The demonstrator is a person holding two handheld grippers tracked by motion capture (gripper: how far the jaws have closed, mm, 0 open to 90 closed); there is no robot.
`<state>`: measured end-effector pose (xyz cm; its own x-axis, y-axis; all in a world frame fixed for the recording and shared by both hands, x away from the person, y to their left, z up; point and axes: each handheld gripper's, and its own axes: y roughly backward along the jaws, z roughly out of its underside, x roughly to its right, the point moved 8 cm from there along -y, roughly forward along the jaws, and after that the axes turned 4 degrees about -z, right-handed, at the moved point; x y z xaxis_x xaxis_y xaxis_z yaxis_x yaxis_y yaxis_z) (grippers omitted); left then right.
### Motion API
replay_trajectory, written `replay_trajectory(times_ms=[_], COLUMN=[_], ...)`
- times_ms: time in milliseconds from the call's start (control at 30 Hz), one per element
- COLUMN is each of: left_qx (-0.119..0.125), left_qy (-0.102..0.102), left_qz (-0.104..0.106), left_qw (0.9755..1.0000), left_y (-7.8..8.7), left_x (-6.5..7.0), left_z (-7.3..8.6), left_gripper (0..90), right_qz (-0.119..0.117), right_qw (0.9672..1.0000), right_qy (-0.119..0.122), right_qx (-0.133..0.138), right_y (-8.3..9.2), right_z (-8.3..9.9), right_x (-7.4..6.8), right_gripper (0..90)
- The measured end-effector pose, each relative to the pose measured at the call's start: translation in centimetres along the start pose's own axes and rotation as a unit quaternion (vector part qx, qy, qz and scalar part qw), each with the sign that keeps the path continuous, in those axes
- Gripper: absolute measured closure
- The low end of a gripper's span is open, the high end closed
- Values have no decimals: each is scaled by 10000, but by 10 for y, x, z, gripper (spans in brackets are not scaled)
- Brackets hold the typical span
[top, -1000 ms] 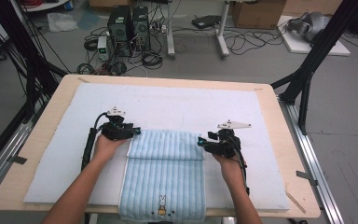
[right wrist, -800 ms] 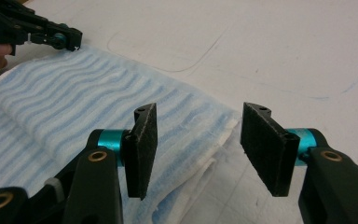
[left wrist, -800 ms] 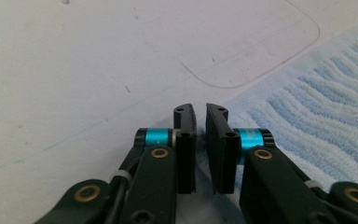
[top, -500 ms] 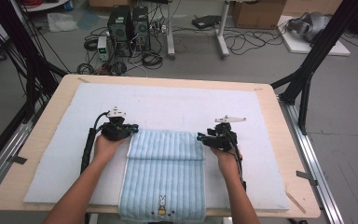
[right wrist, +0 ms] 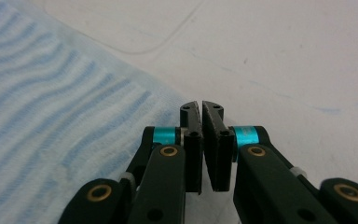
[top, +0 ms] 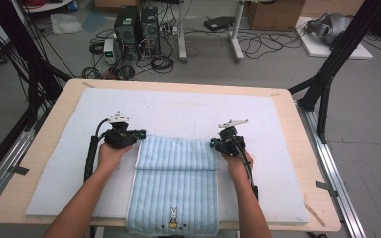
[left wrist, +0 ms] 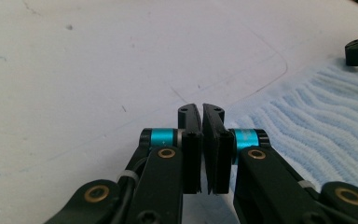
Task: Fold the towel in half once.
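You had both grippers, left gripper (top: 140, 133) and right gripper (top: 213, 143), pinched shut at the towel's (top: 176, 183) far corners; folding likely needed an even lift next.

The towel (top: 176, 183) is light blue with darker blue stripes and a little white bunny near its front edge. It lies on a pale blue-white mat (top: 188, 111). The bench (top: 74, 89) around the mat is light wood. Both grippers are black with shiny teal rings.

Pale blue striped towel (top: 176, 186) lies folded on the mat, bunny-marked end overhanging.
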<state>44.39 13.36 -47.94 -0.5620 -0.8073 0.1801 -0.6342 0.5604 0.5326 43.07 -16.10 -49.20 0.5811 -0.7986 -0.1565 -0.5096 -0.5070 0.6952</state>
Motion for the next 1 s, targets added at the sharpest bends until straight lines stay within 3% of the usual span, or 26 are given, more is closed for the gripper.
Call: replay_trajectory(times_ms=[200, 500, 1000], left_qx=[223, 522, 646], left_qy=[72, 161, 76], left_qz=[161, 516, 930], left_qw=[9996, 9972, 9935], left_y=[11, 38, 72], left_x=[3, 12, 32], left_z=[-8, -12, -2], left_gripper=[858, 858, 857], right_qz=[-126, -363, -739], right_qw=[9995, 9961, 9895], right_qy=[70, 322, 538], right_qx=[290, 738, 1120], right_y=[9, 45, 86], right_z=[-7, -14, 3], right_x=[-5, -23, -57], right_gripper=[872, 873, 873])
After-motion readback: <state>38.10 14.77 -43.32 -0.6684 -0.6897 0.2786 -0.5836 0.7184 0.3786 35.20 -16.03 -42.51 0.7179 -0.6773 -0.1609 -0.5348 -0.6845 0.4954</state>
